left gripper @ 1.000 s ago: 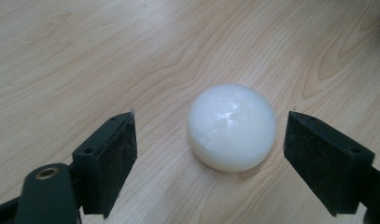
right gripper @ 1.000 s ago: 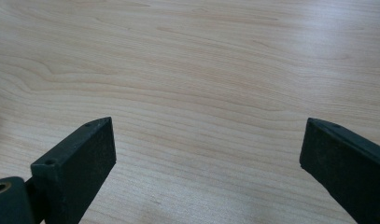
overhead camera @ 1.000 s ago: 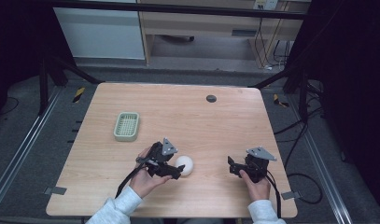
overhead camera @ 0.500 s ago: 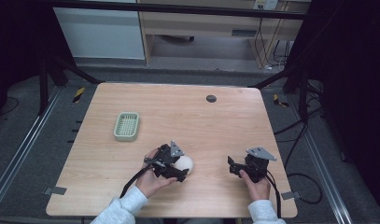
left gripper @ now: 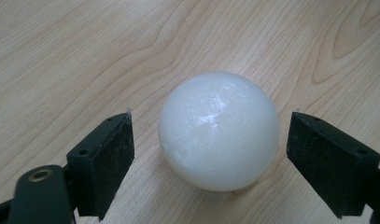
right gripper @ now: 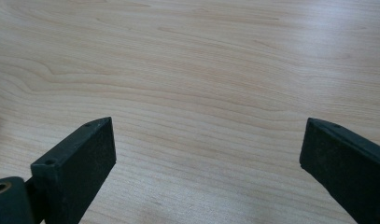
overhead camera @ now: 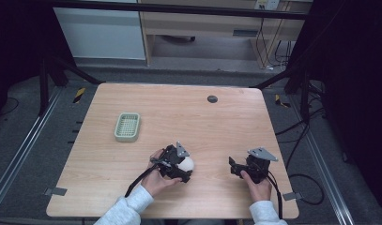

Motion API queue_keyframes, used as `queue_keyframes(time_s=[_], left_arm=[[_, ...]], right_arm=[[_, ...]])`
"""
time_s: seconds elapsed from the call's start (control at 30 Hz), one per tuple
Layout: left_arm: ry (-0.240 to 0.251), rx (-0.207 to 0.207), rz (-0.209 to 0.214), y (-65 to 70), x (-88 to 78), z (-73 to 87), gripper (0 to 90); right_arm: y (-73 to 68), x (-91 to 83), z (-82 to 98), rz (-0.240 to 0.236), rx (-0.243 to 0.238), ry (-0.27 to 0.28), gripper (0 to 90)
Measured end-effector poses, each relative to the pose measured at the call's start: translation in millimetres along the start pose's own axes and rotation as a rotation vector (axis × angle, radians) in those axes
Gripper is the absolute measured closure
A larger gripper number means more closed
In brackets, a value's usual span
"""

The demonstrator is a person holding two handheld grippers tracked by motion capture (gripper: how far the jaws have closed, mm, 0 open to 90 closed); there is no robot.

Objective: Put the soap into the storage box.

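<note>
Bare wooden desk (overhead camera: 132,197) offers nothing to stop the white ball (left gripper: 219,130); my left claw (left gripper: 211,149) straddles it wide open, untouching, so an uneven squeeze could send it rolling.

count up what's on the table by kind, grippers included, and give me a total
White ball: 1
Green basket: 1
Black round cap: 1
Handheld grippers: 2, left gripper and right gripper
Total: 5
</note>
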State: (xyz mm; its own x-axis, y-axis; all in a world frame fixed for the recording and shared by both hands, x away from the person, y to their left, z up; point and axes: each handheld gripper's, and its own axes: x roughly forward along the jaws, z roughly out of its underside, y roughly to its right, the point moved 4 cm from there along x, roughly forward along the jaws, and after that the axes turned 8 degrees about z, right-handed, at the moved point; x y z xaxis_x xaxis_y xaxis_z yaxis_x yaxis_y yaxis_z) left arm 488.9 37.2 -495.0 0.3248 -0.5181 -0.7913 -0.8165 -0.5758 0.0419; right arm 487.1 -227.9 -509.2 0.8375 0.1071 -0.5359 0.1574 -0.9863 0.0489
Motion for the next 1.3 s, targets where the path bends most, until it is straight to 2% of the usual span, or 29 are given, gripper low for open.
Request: queue_keyframes(time_s=[0.3, 0.57, 1.3], left_arm=[[-0.024, 0.0, 0.002, -0.5, 11.7, -2.1, 16.1], [-0.064, 0.016, 0.009, -0.8, 18.0, -1.4, 18.9], [-0.09, -0.003, 0.021, -1.7, 25.7, -0.8, 23.4]], right_arm=[[-0.1, -0.2, -0.2, -0.002, 0.002, 0.002, 3.9], [-0.5, -0.2, -0.2, -0.002, 0.0, 0.002, 3.9], [-1.0, -0.3, -0.2, 0.0, -0.005, 0.0, 3.9]])
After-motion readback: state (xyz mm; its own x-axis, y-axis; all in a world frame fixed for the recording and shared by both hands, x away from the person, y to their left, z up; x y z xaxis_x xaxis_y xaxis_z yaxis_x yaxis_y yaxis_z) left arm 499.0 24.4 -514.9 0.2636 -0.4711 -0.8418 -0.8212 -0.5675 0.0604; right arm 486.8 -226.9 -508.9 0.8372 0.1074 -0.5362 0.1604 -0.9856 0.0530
